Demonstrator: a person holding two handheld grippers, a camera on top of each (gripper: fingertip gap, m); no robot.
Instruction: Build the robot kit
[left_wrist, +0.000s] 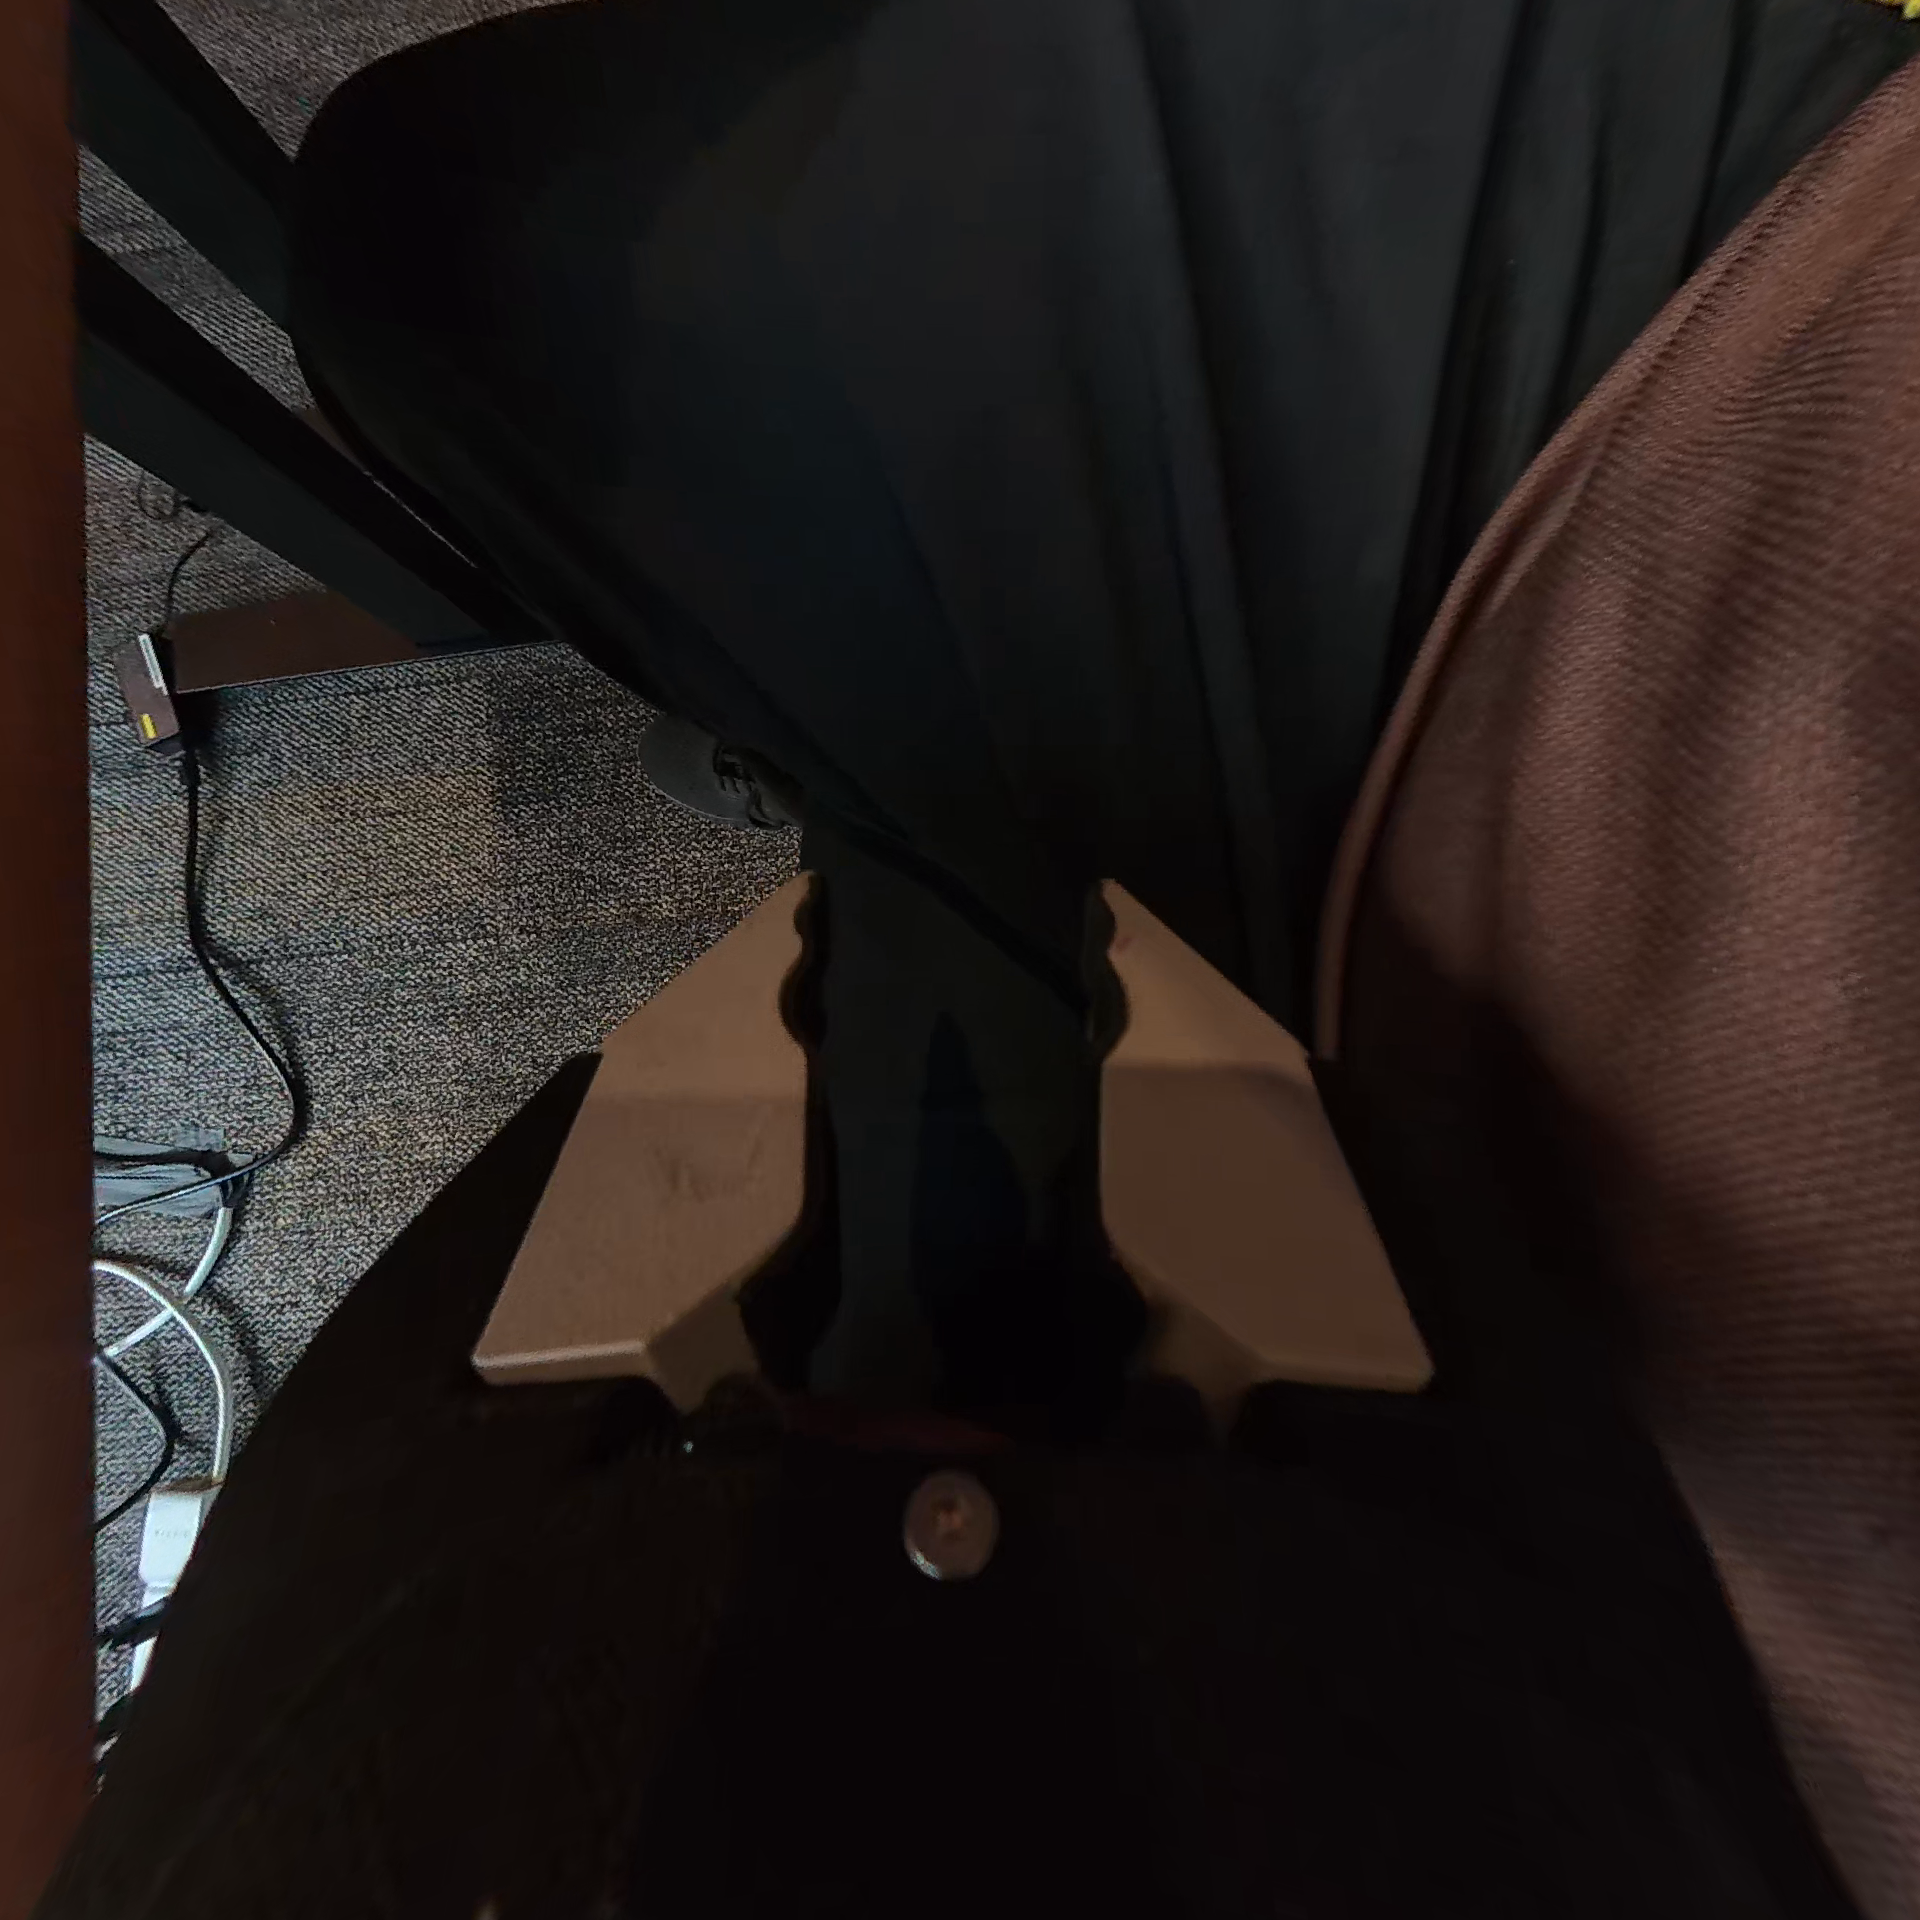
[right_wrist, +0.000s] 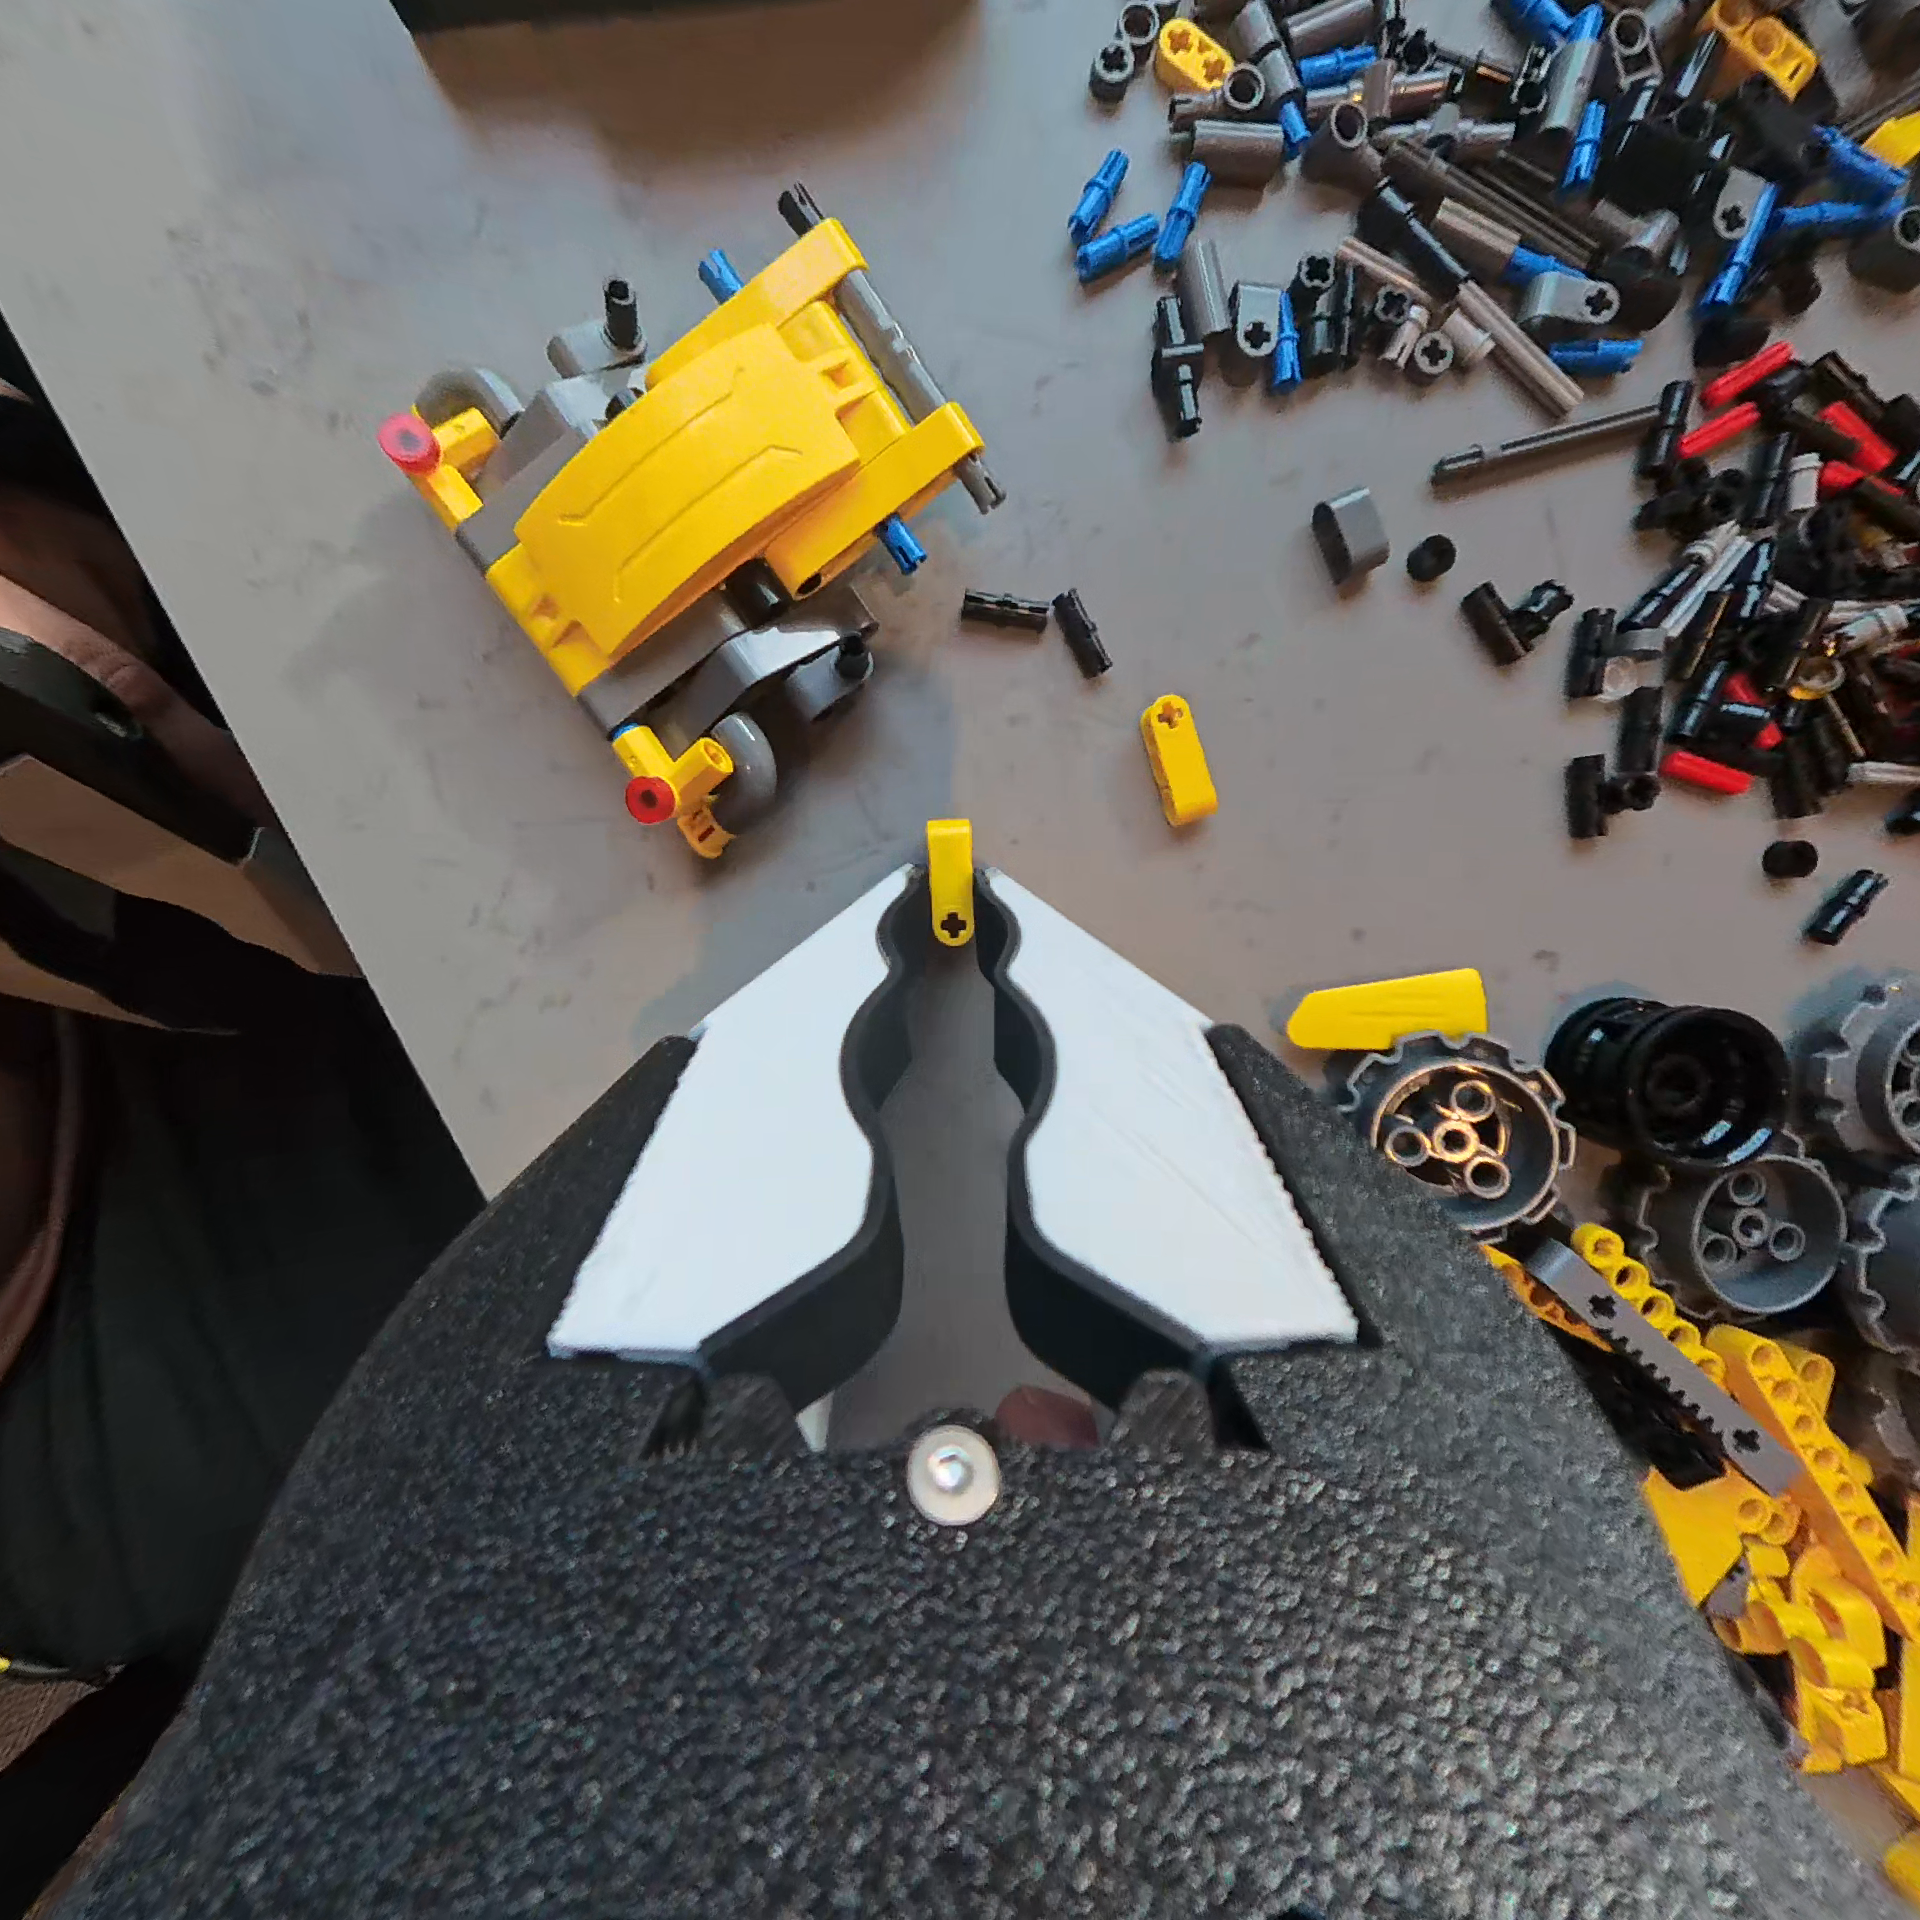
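Now | right gripper pinches yellow connector | axis along fingers

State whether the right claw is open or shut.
Shut: the right claw pinches a small yellow connector piece between its fingertips.

Grey table under loose bricks

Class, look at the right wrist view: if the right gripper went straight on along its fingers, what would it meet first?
Probably the bare grey table; the right gripper holds a small yellow connector. Depth is unclear.
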